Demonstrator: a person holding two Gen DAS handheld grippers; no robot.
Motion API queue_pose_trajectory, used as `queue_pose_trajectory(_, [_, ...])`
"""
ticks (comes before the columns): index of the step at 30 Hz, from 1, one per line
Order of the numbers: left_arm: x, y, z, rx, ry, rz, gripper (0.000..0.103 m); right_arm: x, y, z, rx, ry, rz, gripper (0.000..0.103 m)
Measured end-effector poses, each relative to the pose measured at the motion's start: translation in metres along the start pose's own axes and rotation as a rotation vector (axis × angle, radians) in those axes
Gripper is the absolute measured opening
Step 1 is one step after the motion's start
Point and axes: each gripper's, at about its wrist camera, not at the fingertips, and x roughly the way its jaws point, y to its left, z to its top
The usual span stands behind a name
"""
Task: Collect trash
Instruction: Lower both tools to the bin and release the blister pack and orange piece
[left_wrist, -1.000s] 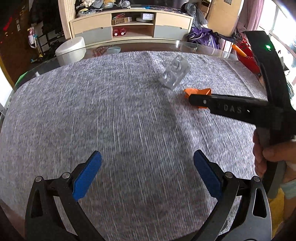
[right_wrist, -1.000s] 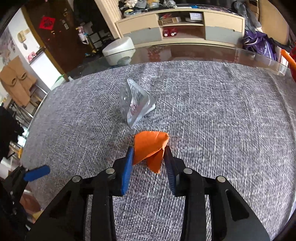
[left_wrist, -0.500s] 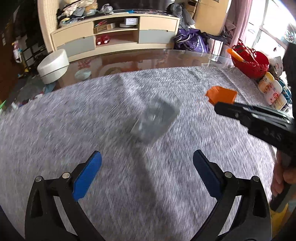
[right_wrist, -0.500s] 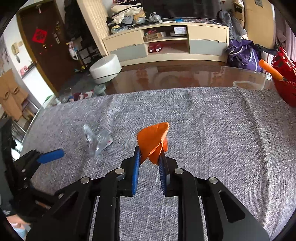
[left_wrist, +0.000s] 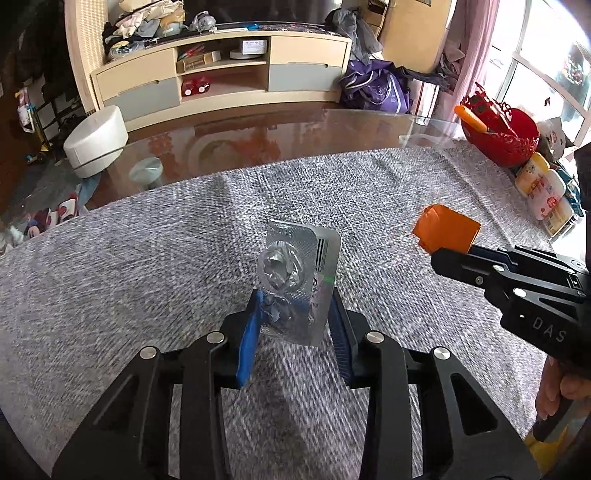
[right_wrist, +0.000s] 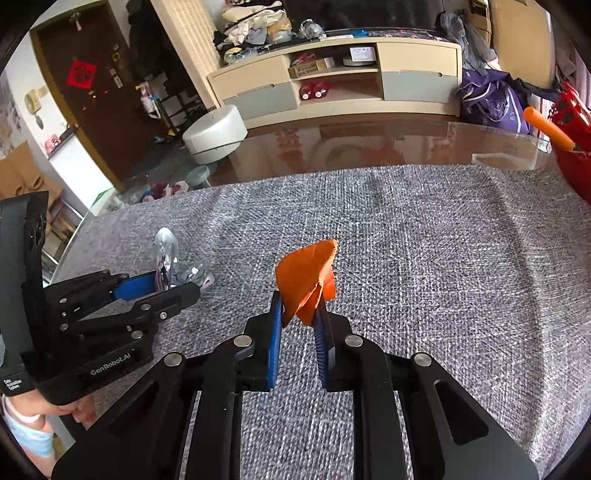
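Trash is in both grips. The left hand-held gripper (left_wrist: 293, 325) pinches a silver blister pack (left_wrist: 299, 280) by its lower part, so the foil card stands upright ahead of the blue pads, apparently lifted clear of the grey cloth on the bench (left_wrist: 147, 258). To its right, the right hand-held gripper (right_wrist: 299, 328) is pressed onto a crumpled orange scrap (right_wrist: 306, 280), which sticks up past its fingertips. Holding both pieces by one end probably keeps them easy to drop into a bin. No bin shows in either view. Whether the pack's pockets are empty is unclear, its print is unreadable, and its lower edge hides between the pads.
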Motion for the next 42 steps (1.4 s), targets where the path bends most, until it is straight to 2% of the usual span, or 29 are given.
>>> queue_pose_trajectory(4, [-0.032, -0.006, -0.01, 0.003, -0.029, 0.01, 0.032, -0.028, 0.01, -0.007, -0.013, -0.028, 0.006, 0.017])
queue_pose_trajectory(10, [-0.092, -0.022, -0.042, 0.003, -0.07, 0.016, 0.032, -0.077, 0.03, -0.028, -0.046, -0.063, 0.0, 0.017])
queue_pose_trajectory(16, [-0.145, -0.042, -0.086, -0.004, -0.097, -0.002, 0.032, -0.124, 0.049, -0.065, -0.077, -0.079, -0.009, 0.017])
queue_pose_trajectory(23, [-0.19, -0.065, -0.145, -0.027, -0.116, -0.022, 0.032, -0.152, 0.065, -0.119, -0.108, -0.053, 0.004, 0.017])
queue_pose_trajectory(30, [-0.189, -0.081, -0.21, -0.055, -0.051, -0.042, 0.032, -0.154, 0.064, -0.178, -0.085, 0.013, 0.044, 0.017])
queue_pose_trajectory(34, [-0.174, -0.085, -0.242, -0.079, 0.002, -0.068, 0.032, -0.144, 0.055, -0.214, -0.041, 0.074, 0.049, 0.017])
queue_pose_trajectory(42, [-0.129, -0.098, -0.295, -0.107, 0.129, -0.095, 0.032, -0.112, 0.052, -0.257, -0.002, 0.178, 0.056, 0.017])
